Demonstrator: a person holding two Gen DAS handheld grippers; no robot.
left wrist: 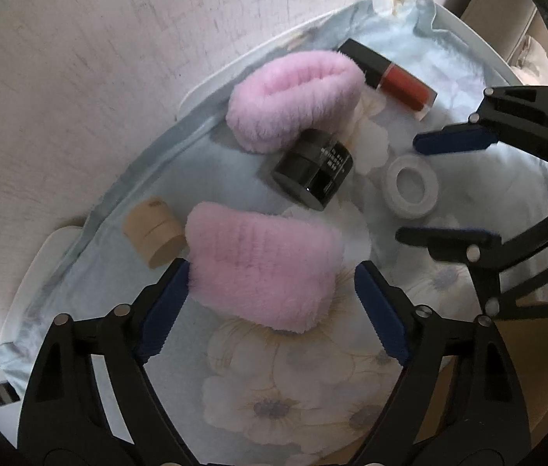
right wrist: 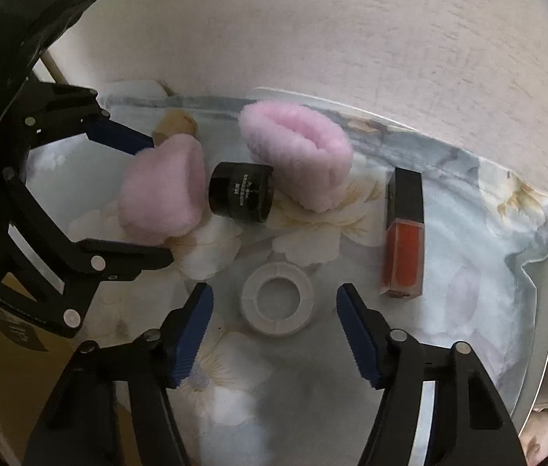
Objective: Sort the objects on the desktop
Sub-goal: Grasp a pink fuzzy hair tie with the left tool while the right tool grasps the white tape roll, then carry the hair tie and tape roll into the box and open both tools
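Pink cuff (left wrist: 266,268) between left tool (left wrist: 272,285) pads

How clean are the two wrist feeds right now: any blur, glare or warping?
Left wrist view: dim, soft light, strong fisheye bending at the edges, black jar label unreadable. Right wrist view: same bending, green glare at the top edge, white tape roll fairly sharp, red lip gloss tube slightly smeared.
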